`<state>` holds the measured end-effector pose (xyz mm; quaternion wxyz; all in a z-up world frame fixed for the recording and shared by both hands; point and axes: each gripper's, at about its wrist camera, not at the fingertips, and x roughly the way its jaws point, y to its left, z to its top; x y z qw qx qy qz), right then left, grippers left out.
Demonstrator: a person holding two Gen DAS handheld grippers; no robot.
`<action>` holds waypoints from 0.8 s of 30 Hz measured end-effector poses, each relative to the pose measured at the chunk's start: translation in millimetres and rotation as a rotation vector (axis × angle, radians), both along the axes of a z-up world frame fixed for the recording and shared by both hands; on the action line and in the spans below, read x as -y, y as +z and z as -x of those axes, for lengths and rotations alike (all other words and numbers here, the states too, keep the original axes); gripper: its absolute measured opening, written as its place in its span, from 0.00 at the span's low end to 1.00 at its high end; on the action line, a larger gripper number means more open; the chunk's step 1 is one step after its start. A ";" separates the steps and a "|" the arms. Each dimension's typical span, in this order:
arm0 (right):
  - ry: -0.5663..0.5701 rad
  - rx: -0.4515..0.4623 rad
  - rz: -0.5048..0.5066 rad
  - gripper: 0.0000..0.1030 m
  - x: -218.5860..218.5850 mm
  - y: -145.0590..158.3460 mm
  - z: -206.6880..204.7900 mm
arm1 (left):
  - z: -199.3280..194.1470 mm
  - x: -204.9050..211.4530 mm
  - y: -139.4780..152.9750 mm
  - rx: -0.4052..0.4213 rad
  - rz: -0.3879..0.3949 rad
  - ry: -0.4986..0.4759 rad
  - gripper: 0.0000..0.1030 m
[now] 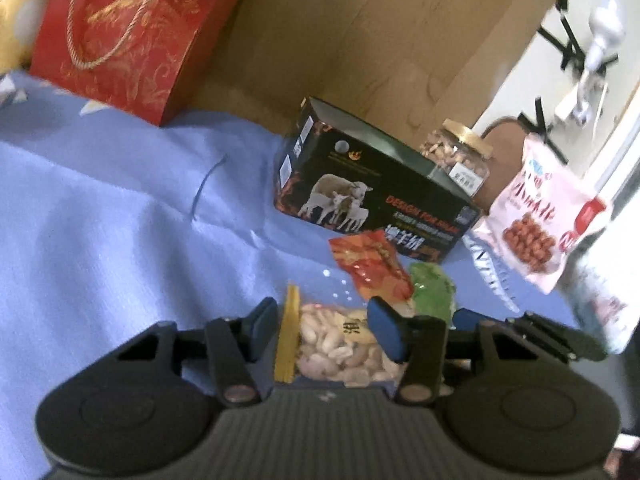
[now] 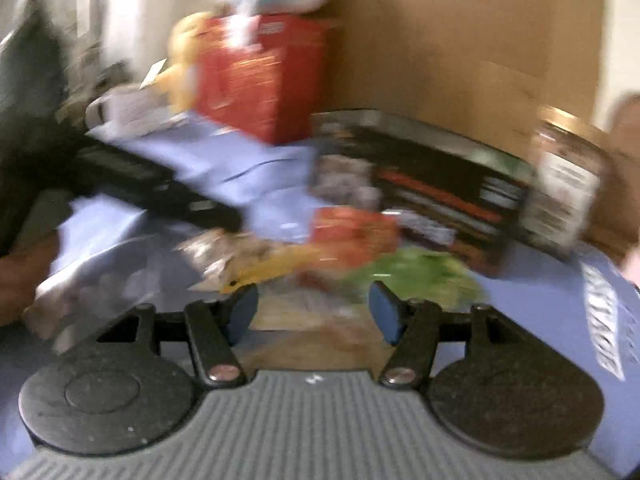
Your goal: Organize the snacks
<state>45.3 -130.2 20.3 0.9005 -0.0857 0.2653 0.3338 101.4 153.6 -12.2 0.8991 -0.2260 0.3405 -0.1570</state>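
Lying on the blue sheet [image 1: 120,220] between the spread pads of the left gripper [image 1: 324,328] was a clear nut bag [image 1: 340,348], yellow-edged; contact was unclear. Beyond sat red [image 1: 372,268] and green [image 1: 432,292] packets, then a black box [image 1: 372,184]. The right gripper [image 2: 312,312] stood open; its view was blurred.

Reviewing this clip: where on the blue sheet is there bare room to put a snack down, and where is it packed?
The widest free patch of the blue sheet lies below the red gift box and left of the black box. It is crowded to the right: the peanut bag, orange packet, green packet, pink bag and nut jar sit close together.
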 end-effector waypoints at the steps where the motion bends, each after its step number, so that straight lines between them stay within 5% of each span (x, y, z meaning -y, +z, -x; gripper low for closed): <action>1: -0.017 -0.011 -0.025 0.62 6.0 1.9 -3.1 | 0.2 -3.1 1.5 0.001 0.021 0.009 0.53; 4: 0.033 -0.048 -0.102 0.62 10.8 5.7 -4.4 | 0.5 -10.2 6.9 0.017 0.065 0.034 0.65; 8: 0.125 -0.041 -0.079 0.62 -10.9 2.9 -0.8 | -3.4 -5.5 3.6 0.001 0.054 0.029 0.65; 11: 0.142 -0.054 -0.049 0.59 -23.6 -6.1 0.2 | -4.7 3.6 -6.8 0.010 0.032 0.002 0.51; 12: 0.150 -0.087 -0.028 0.48 -28.0 -9.3 -3.9 | -4.4 8.6 -8.1 0.027 0.008 -0.013 0.47; 16: 0.136 -0.130 -0.091 0.35 -23.4 -12.7 -12.5 | -0.9 15.6 -5.1 0.071 -0.002 -0.051 0.41; 20: 0.117 -0.047 -0.143 0.28 -13.1 -0.1 -2.6 | 1.7 13.0 11.1 0.093 0.087 -0.039 0.41; 24: 0.086 0.061 -0.214 0.28 -0.9 29.4 -5.3 | -7.6 23.7 60.6 0.190 0.081 -0.040 0.41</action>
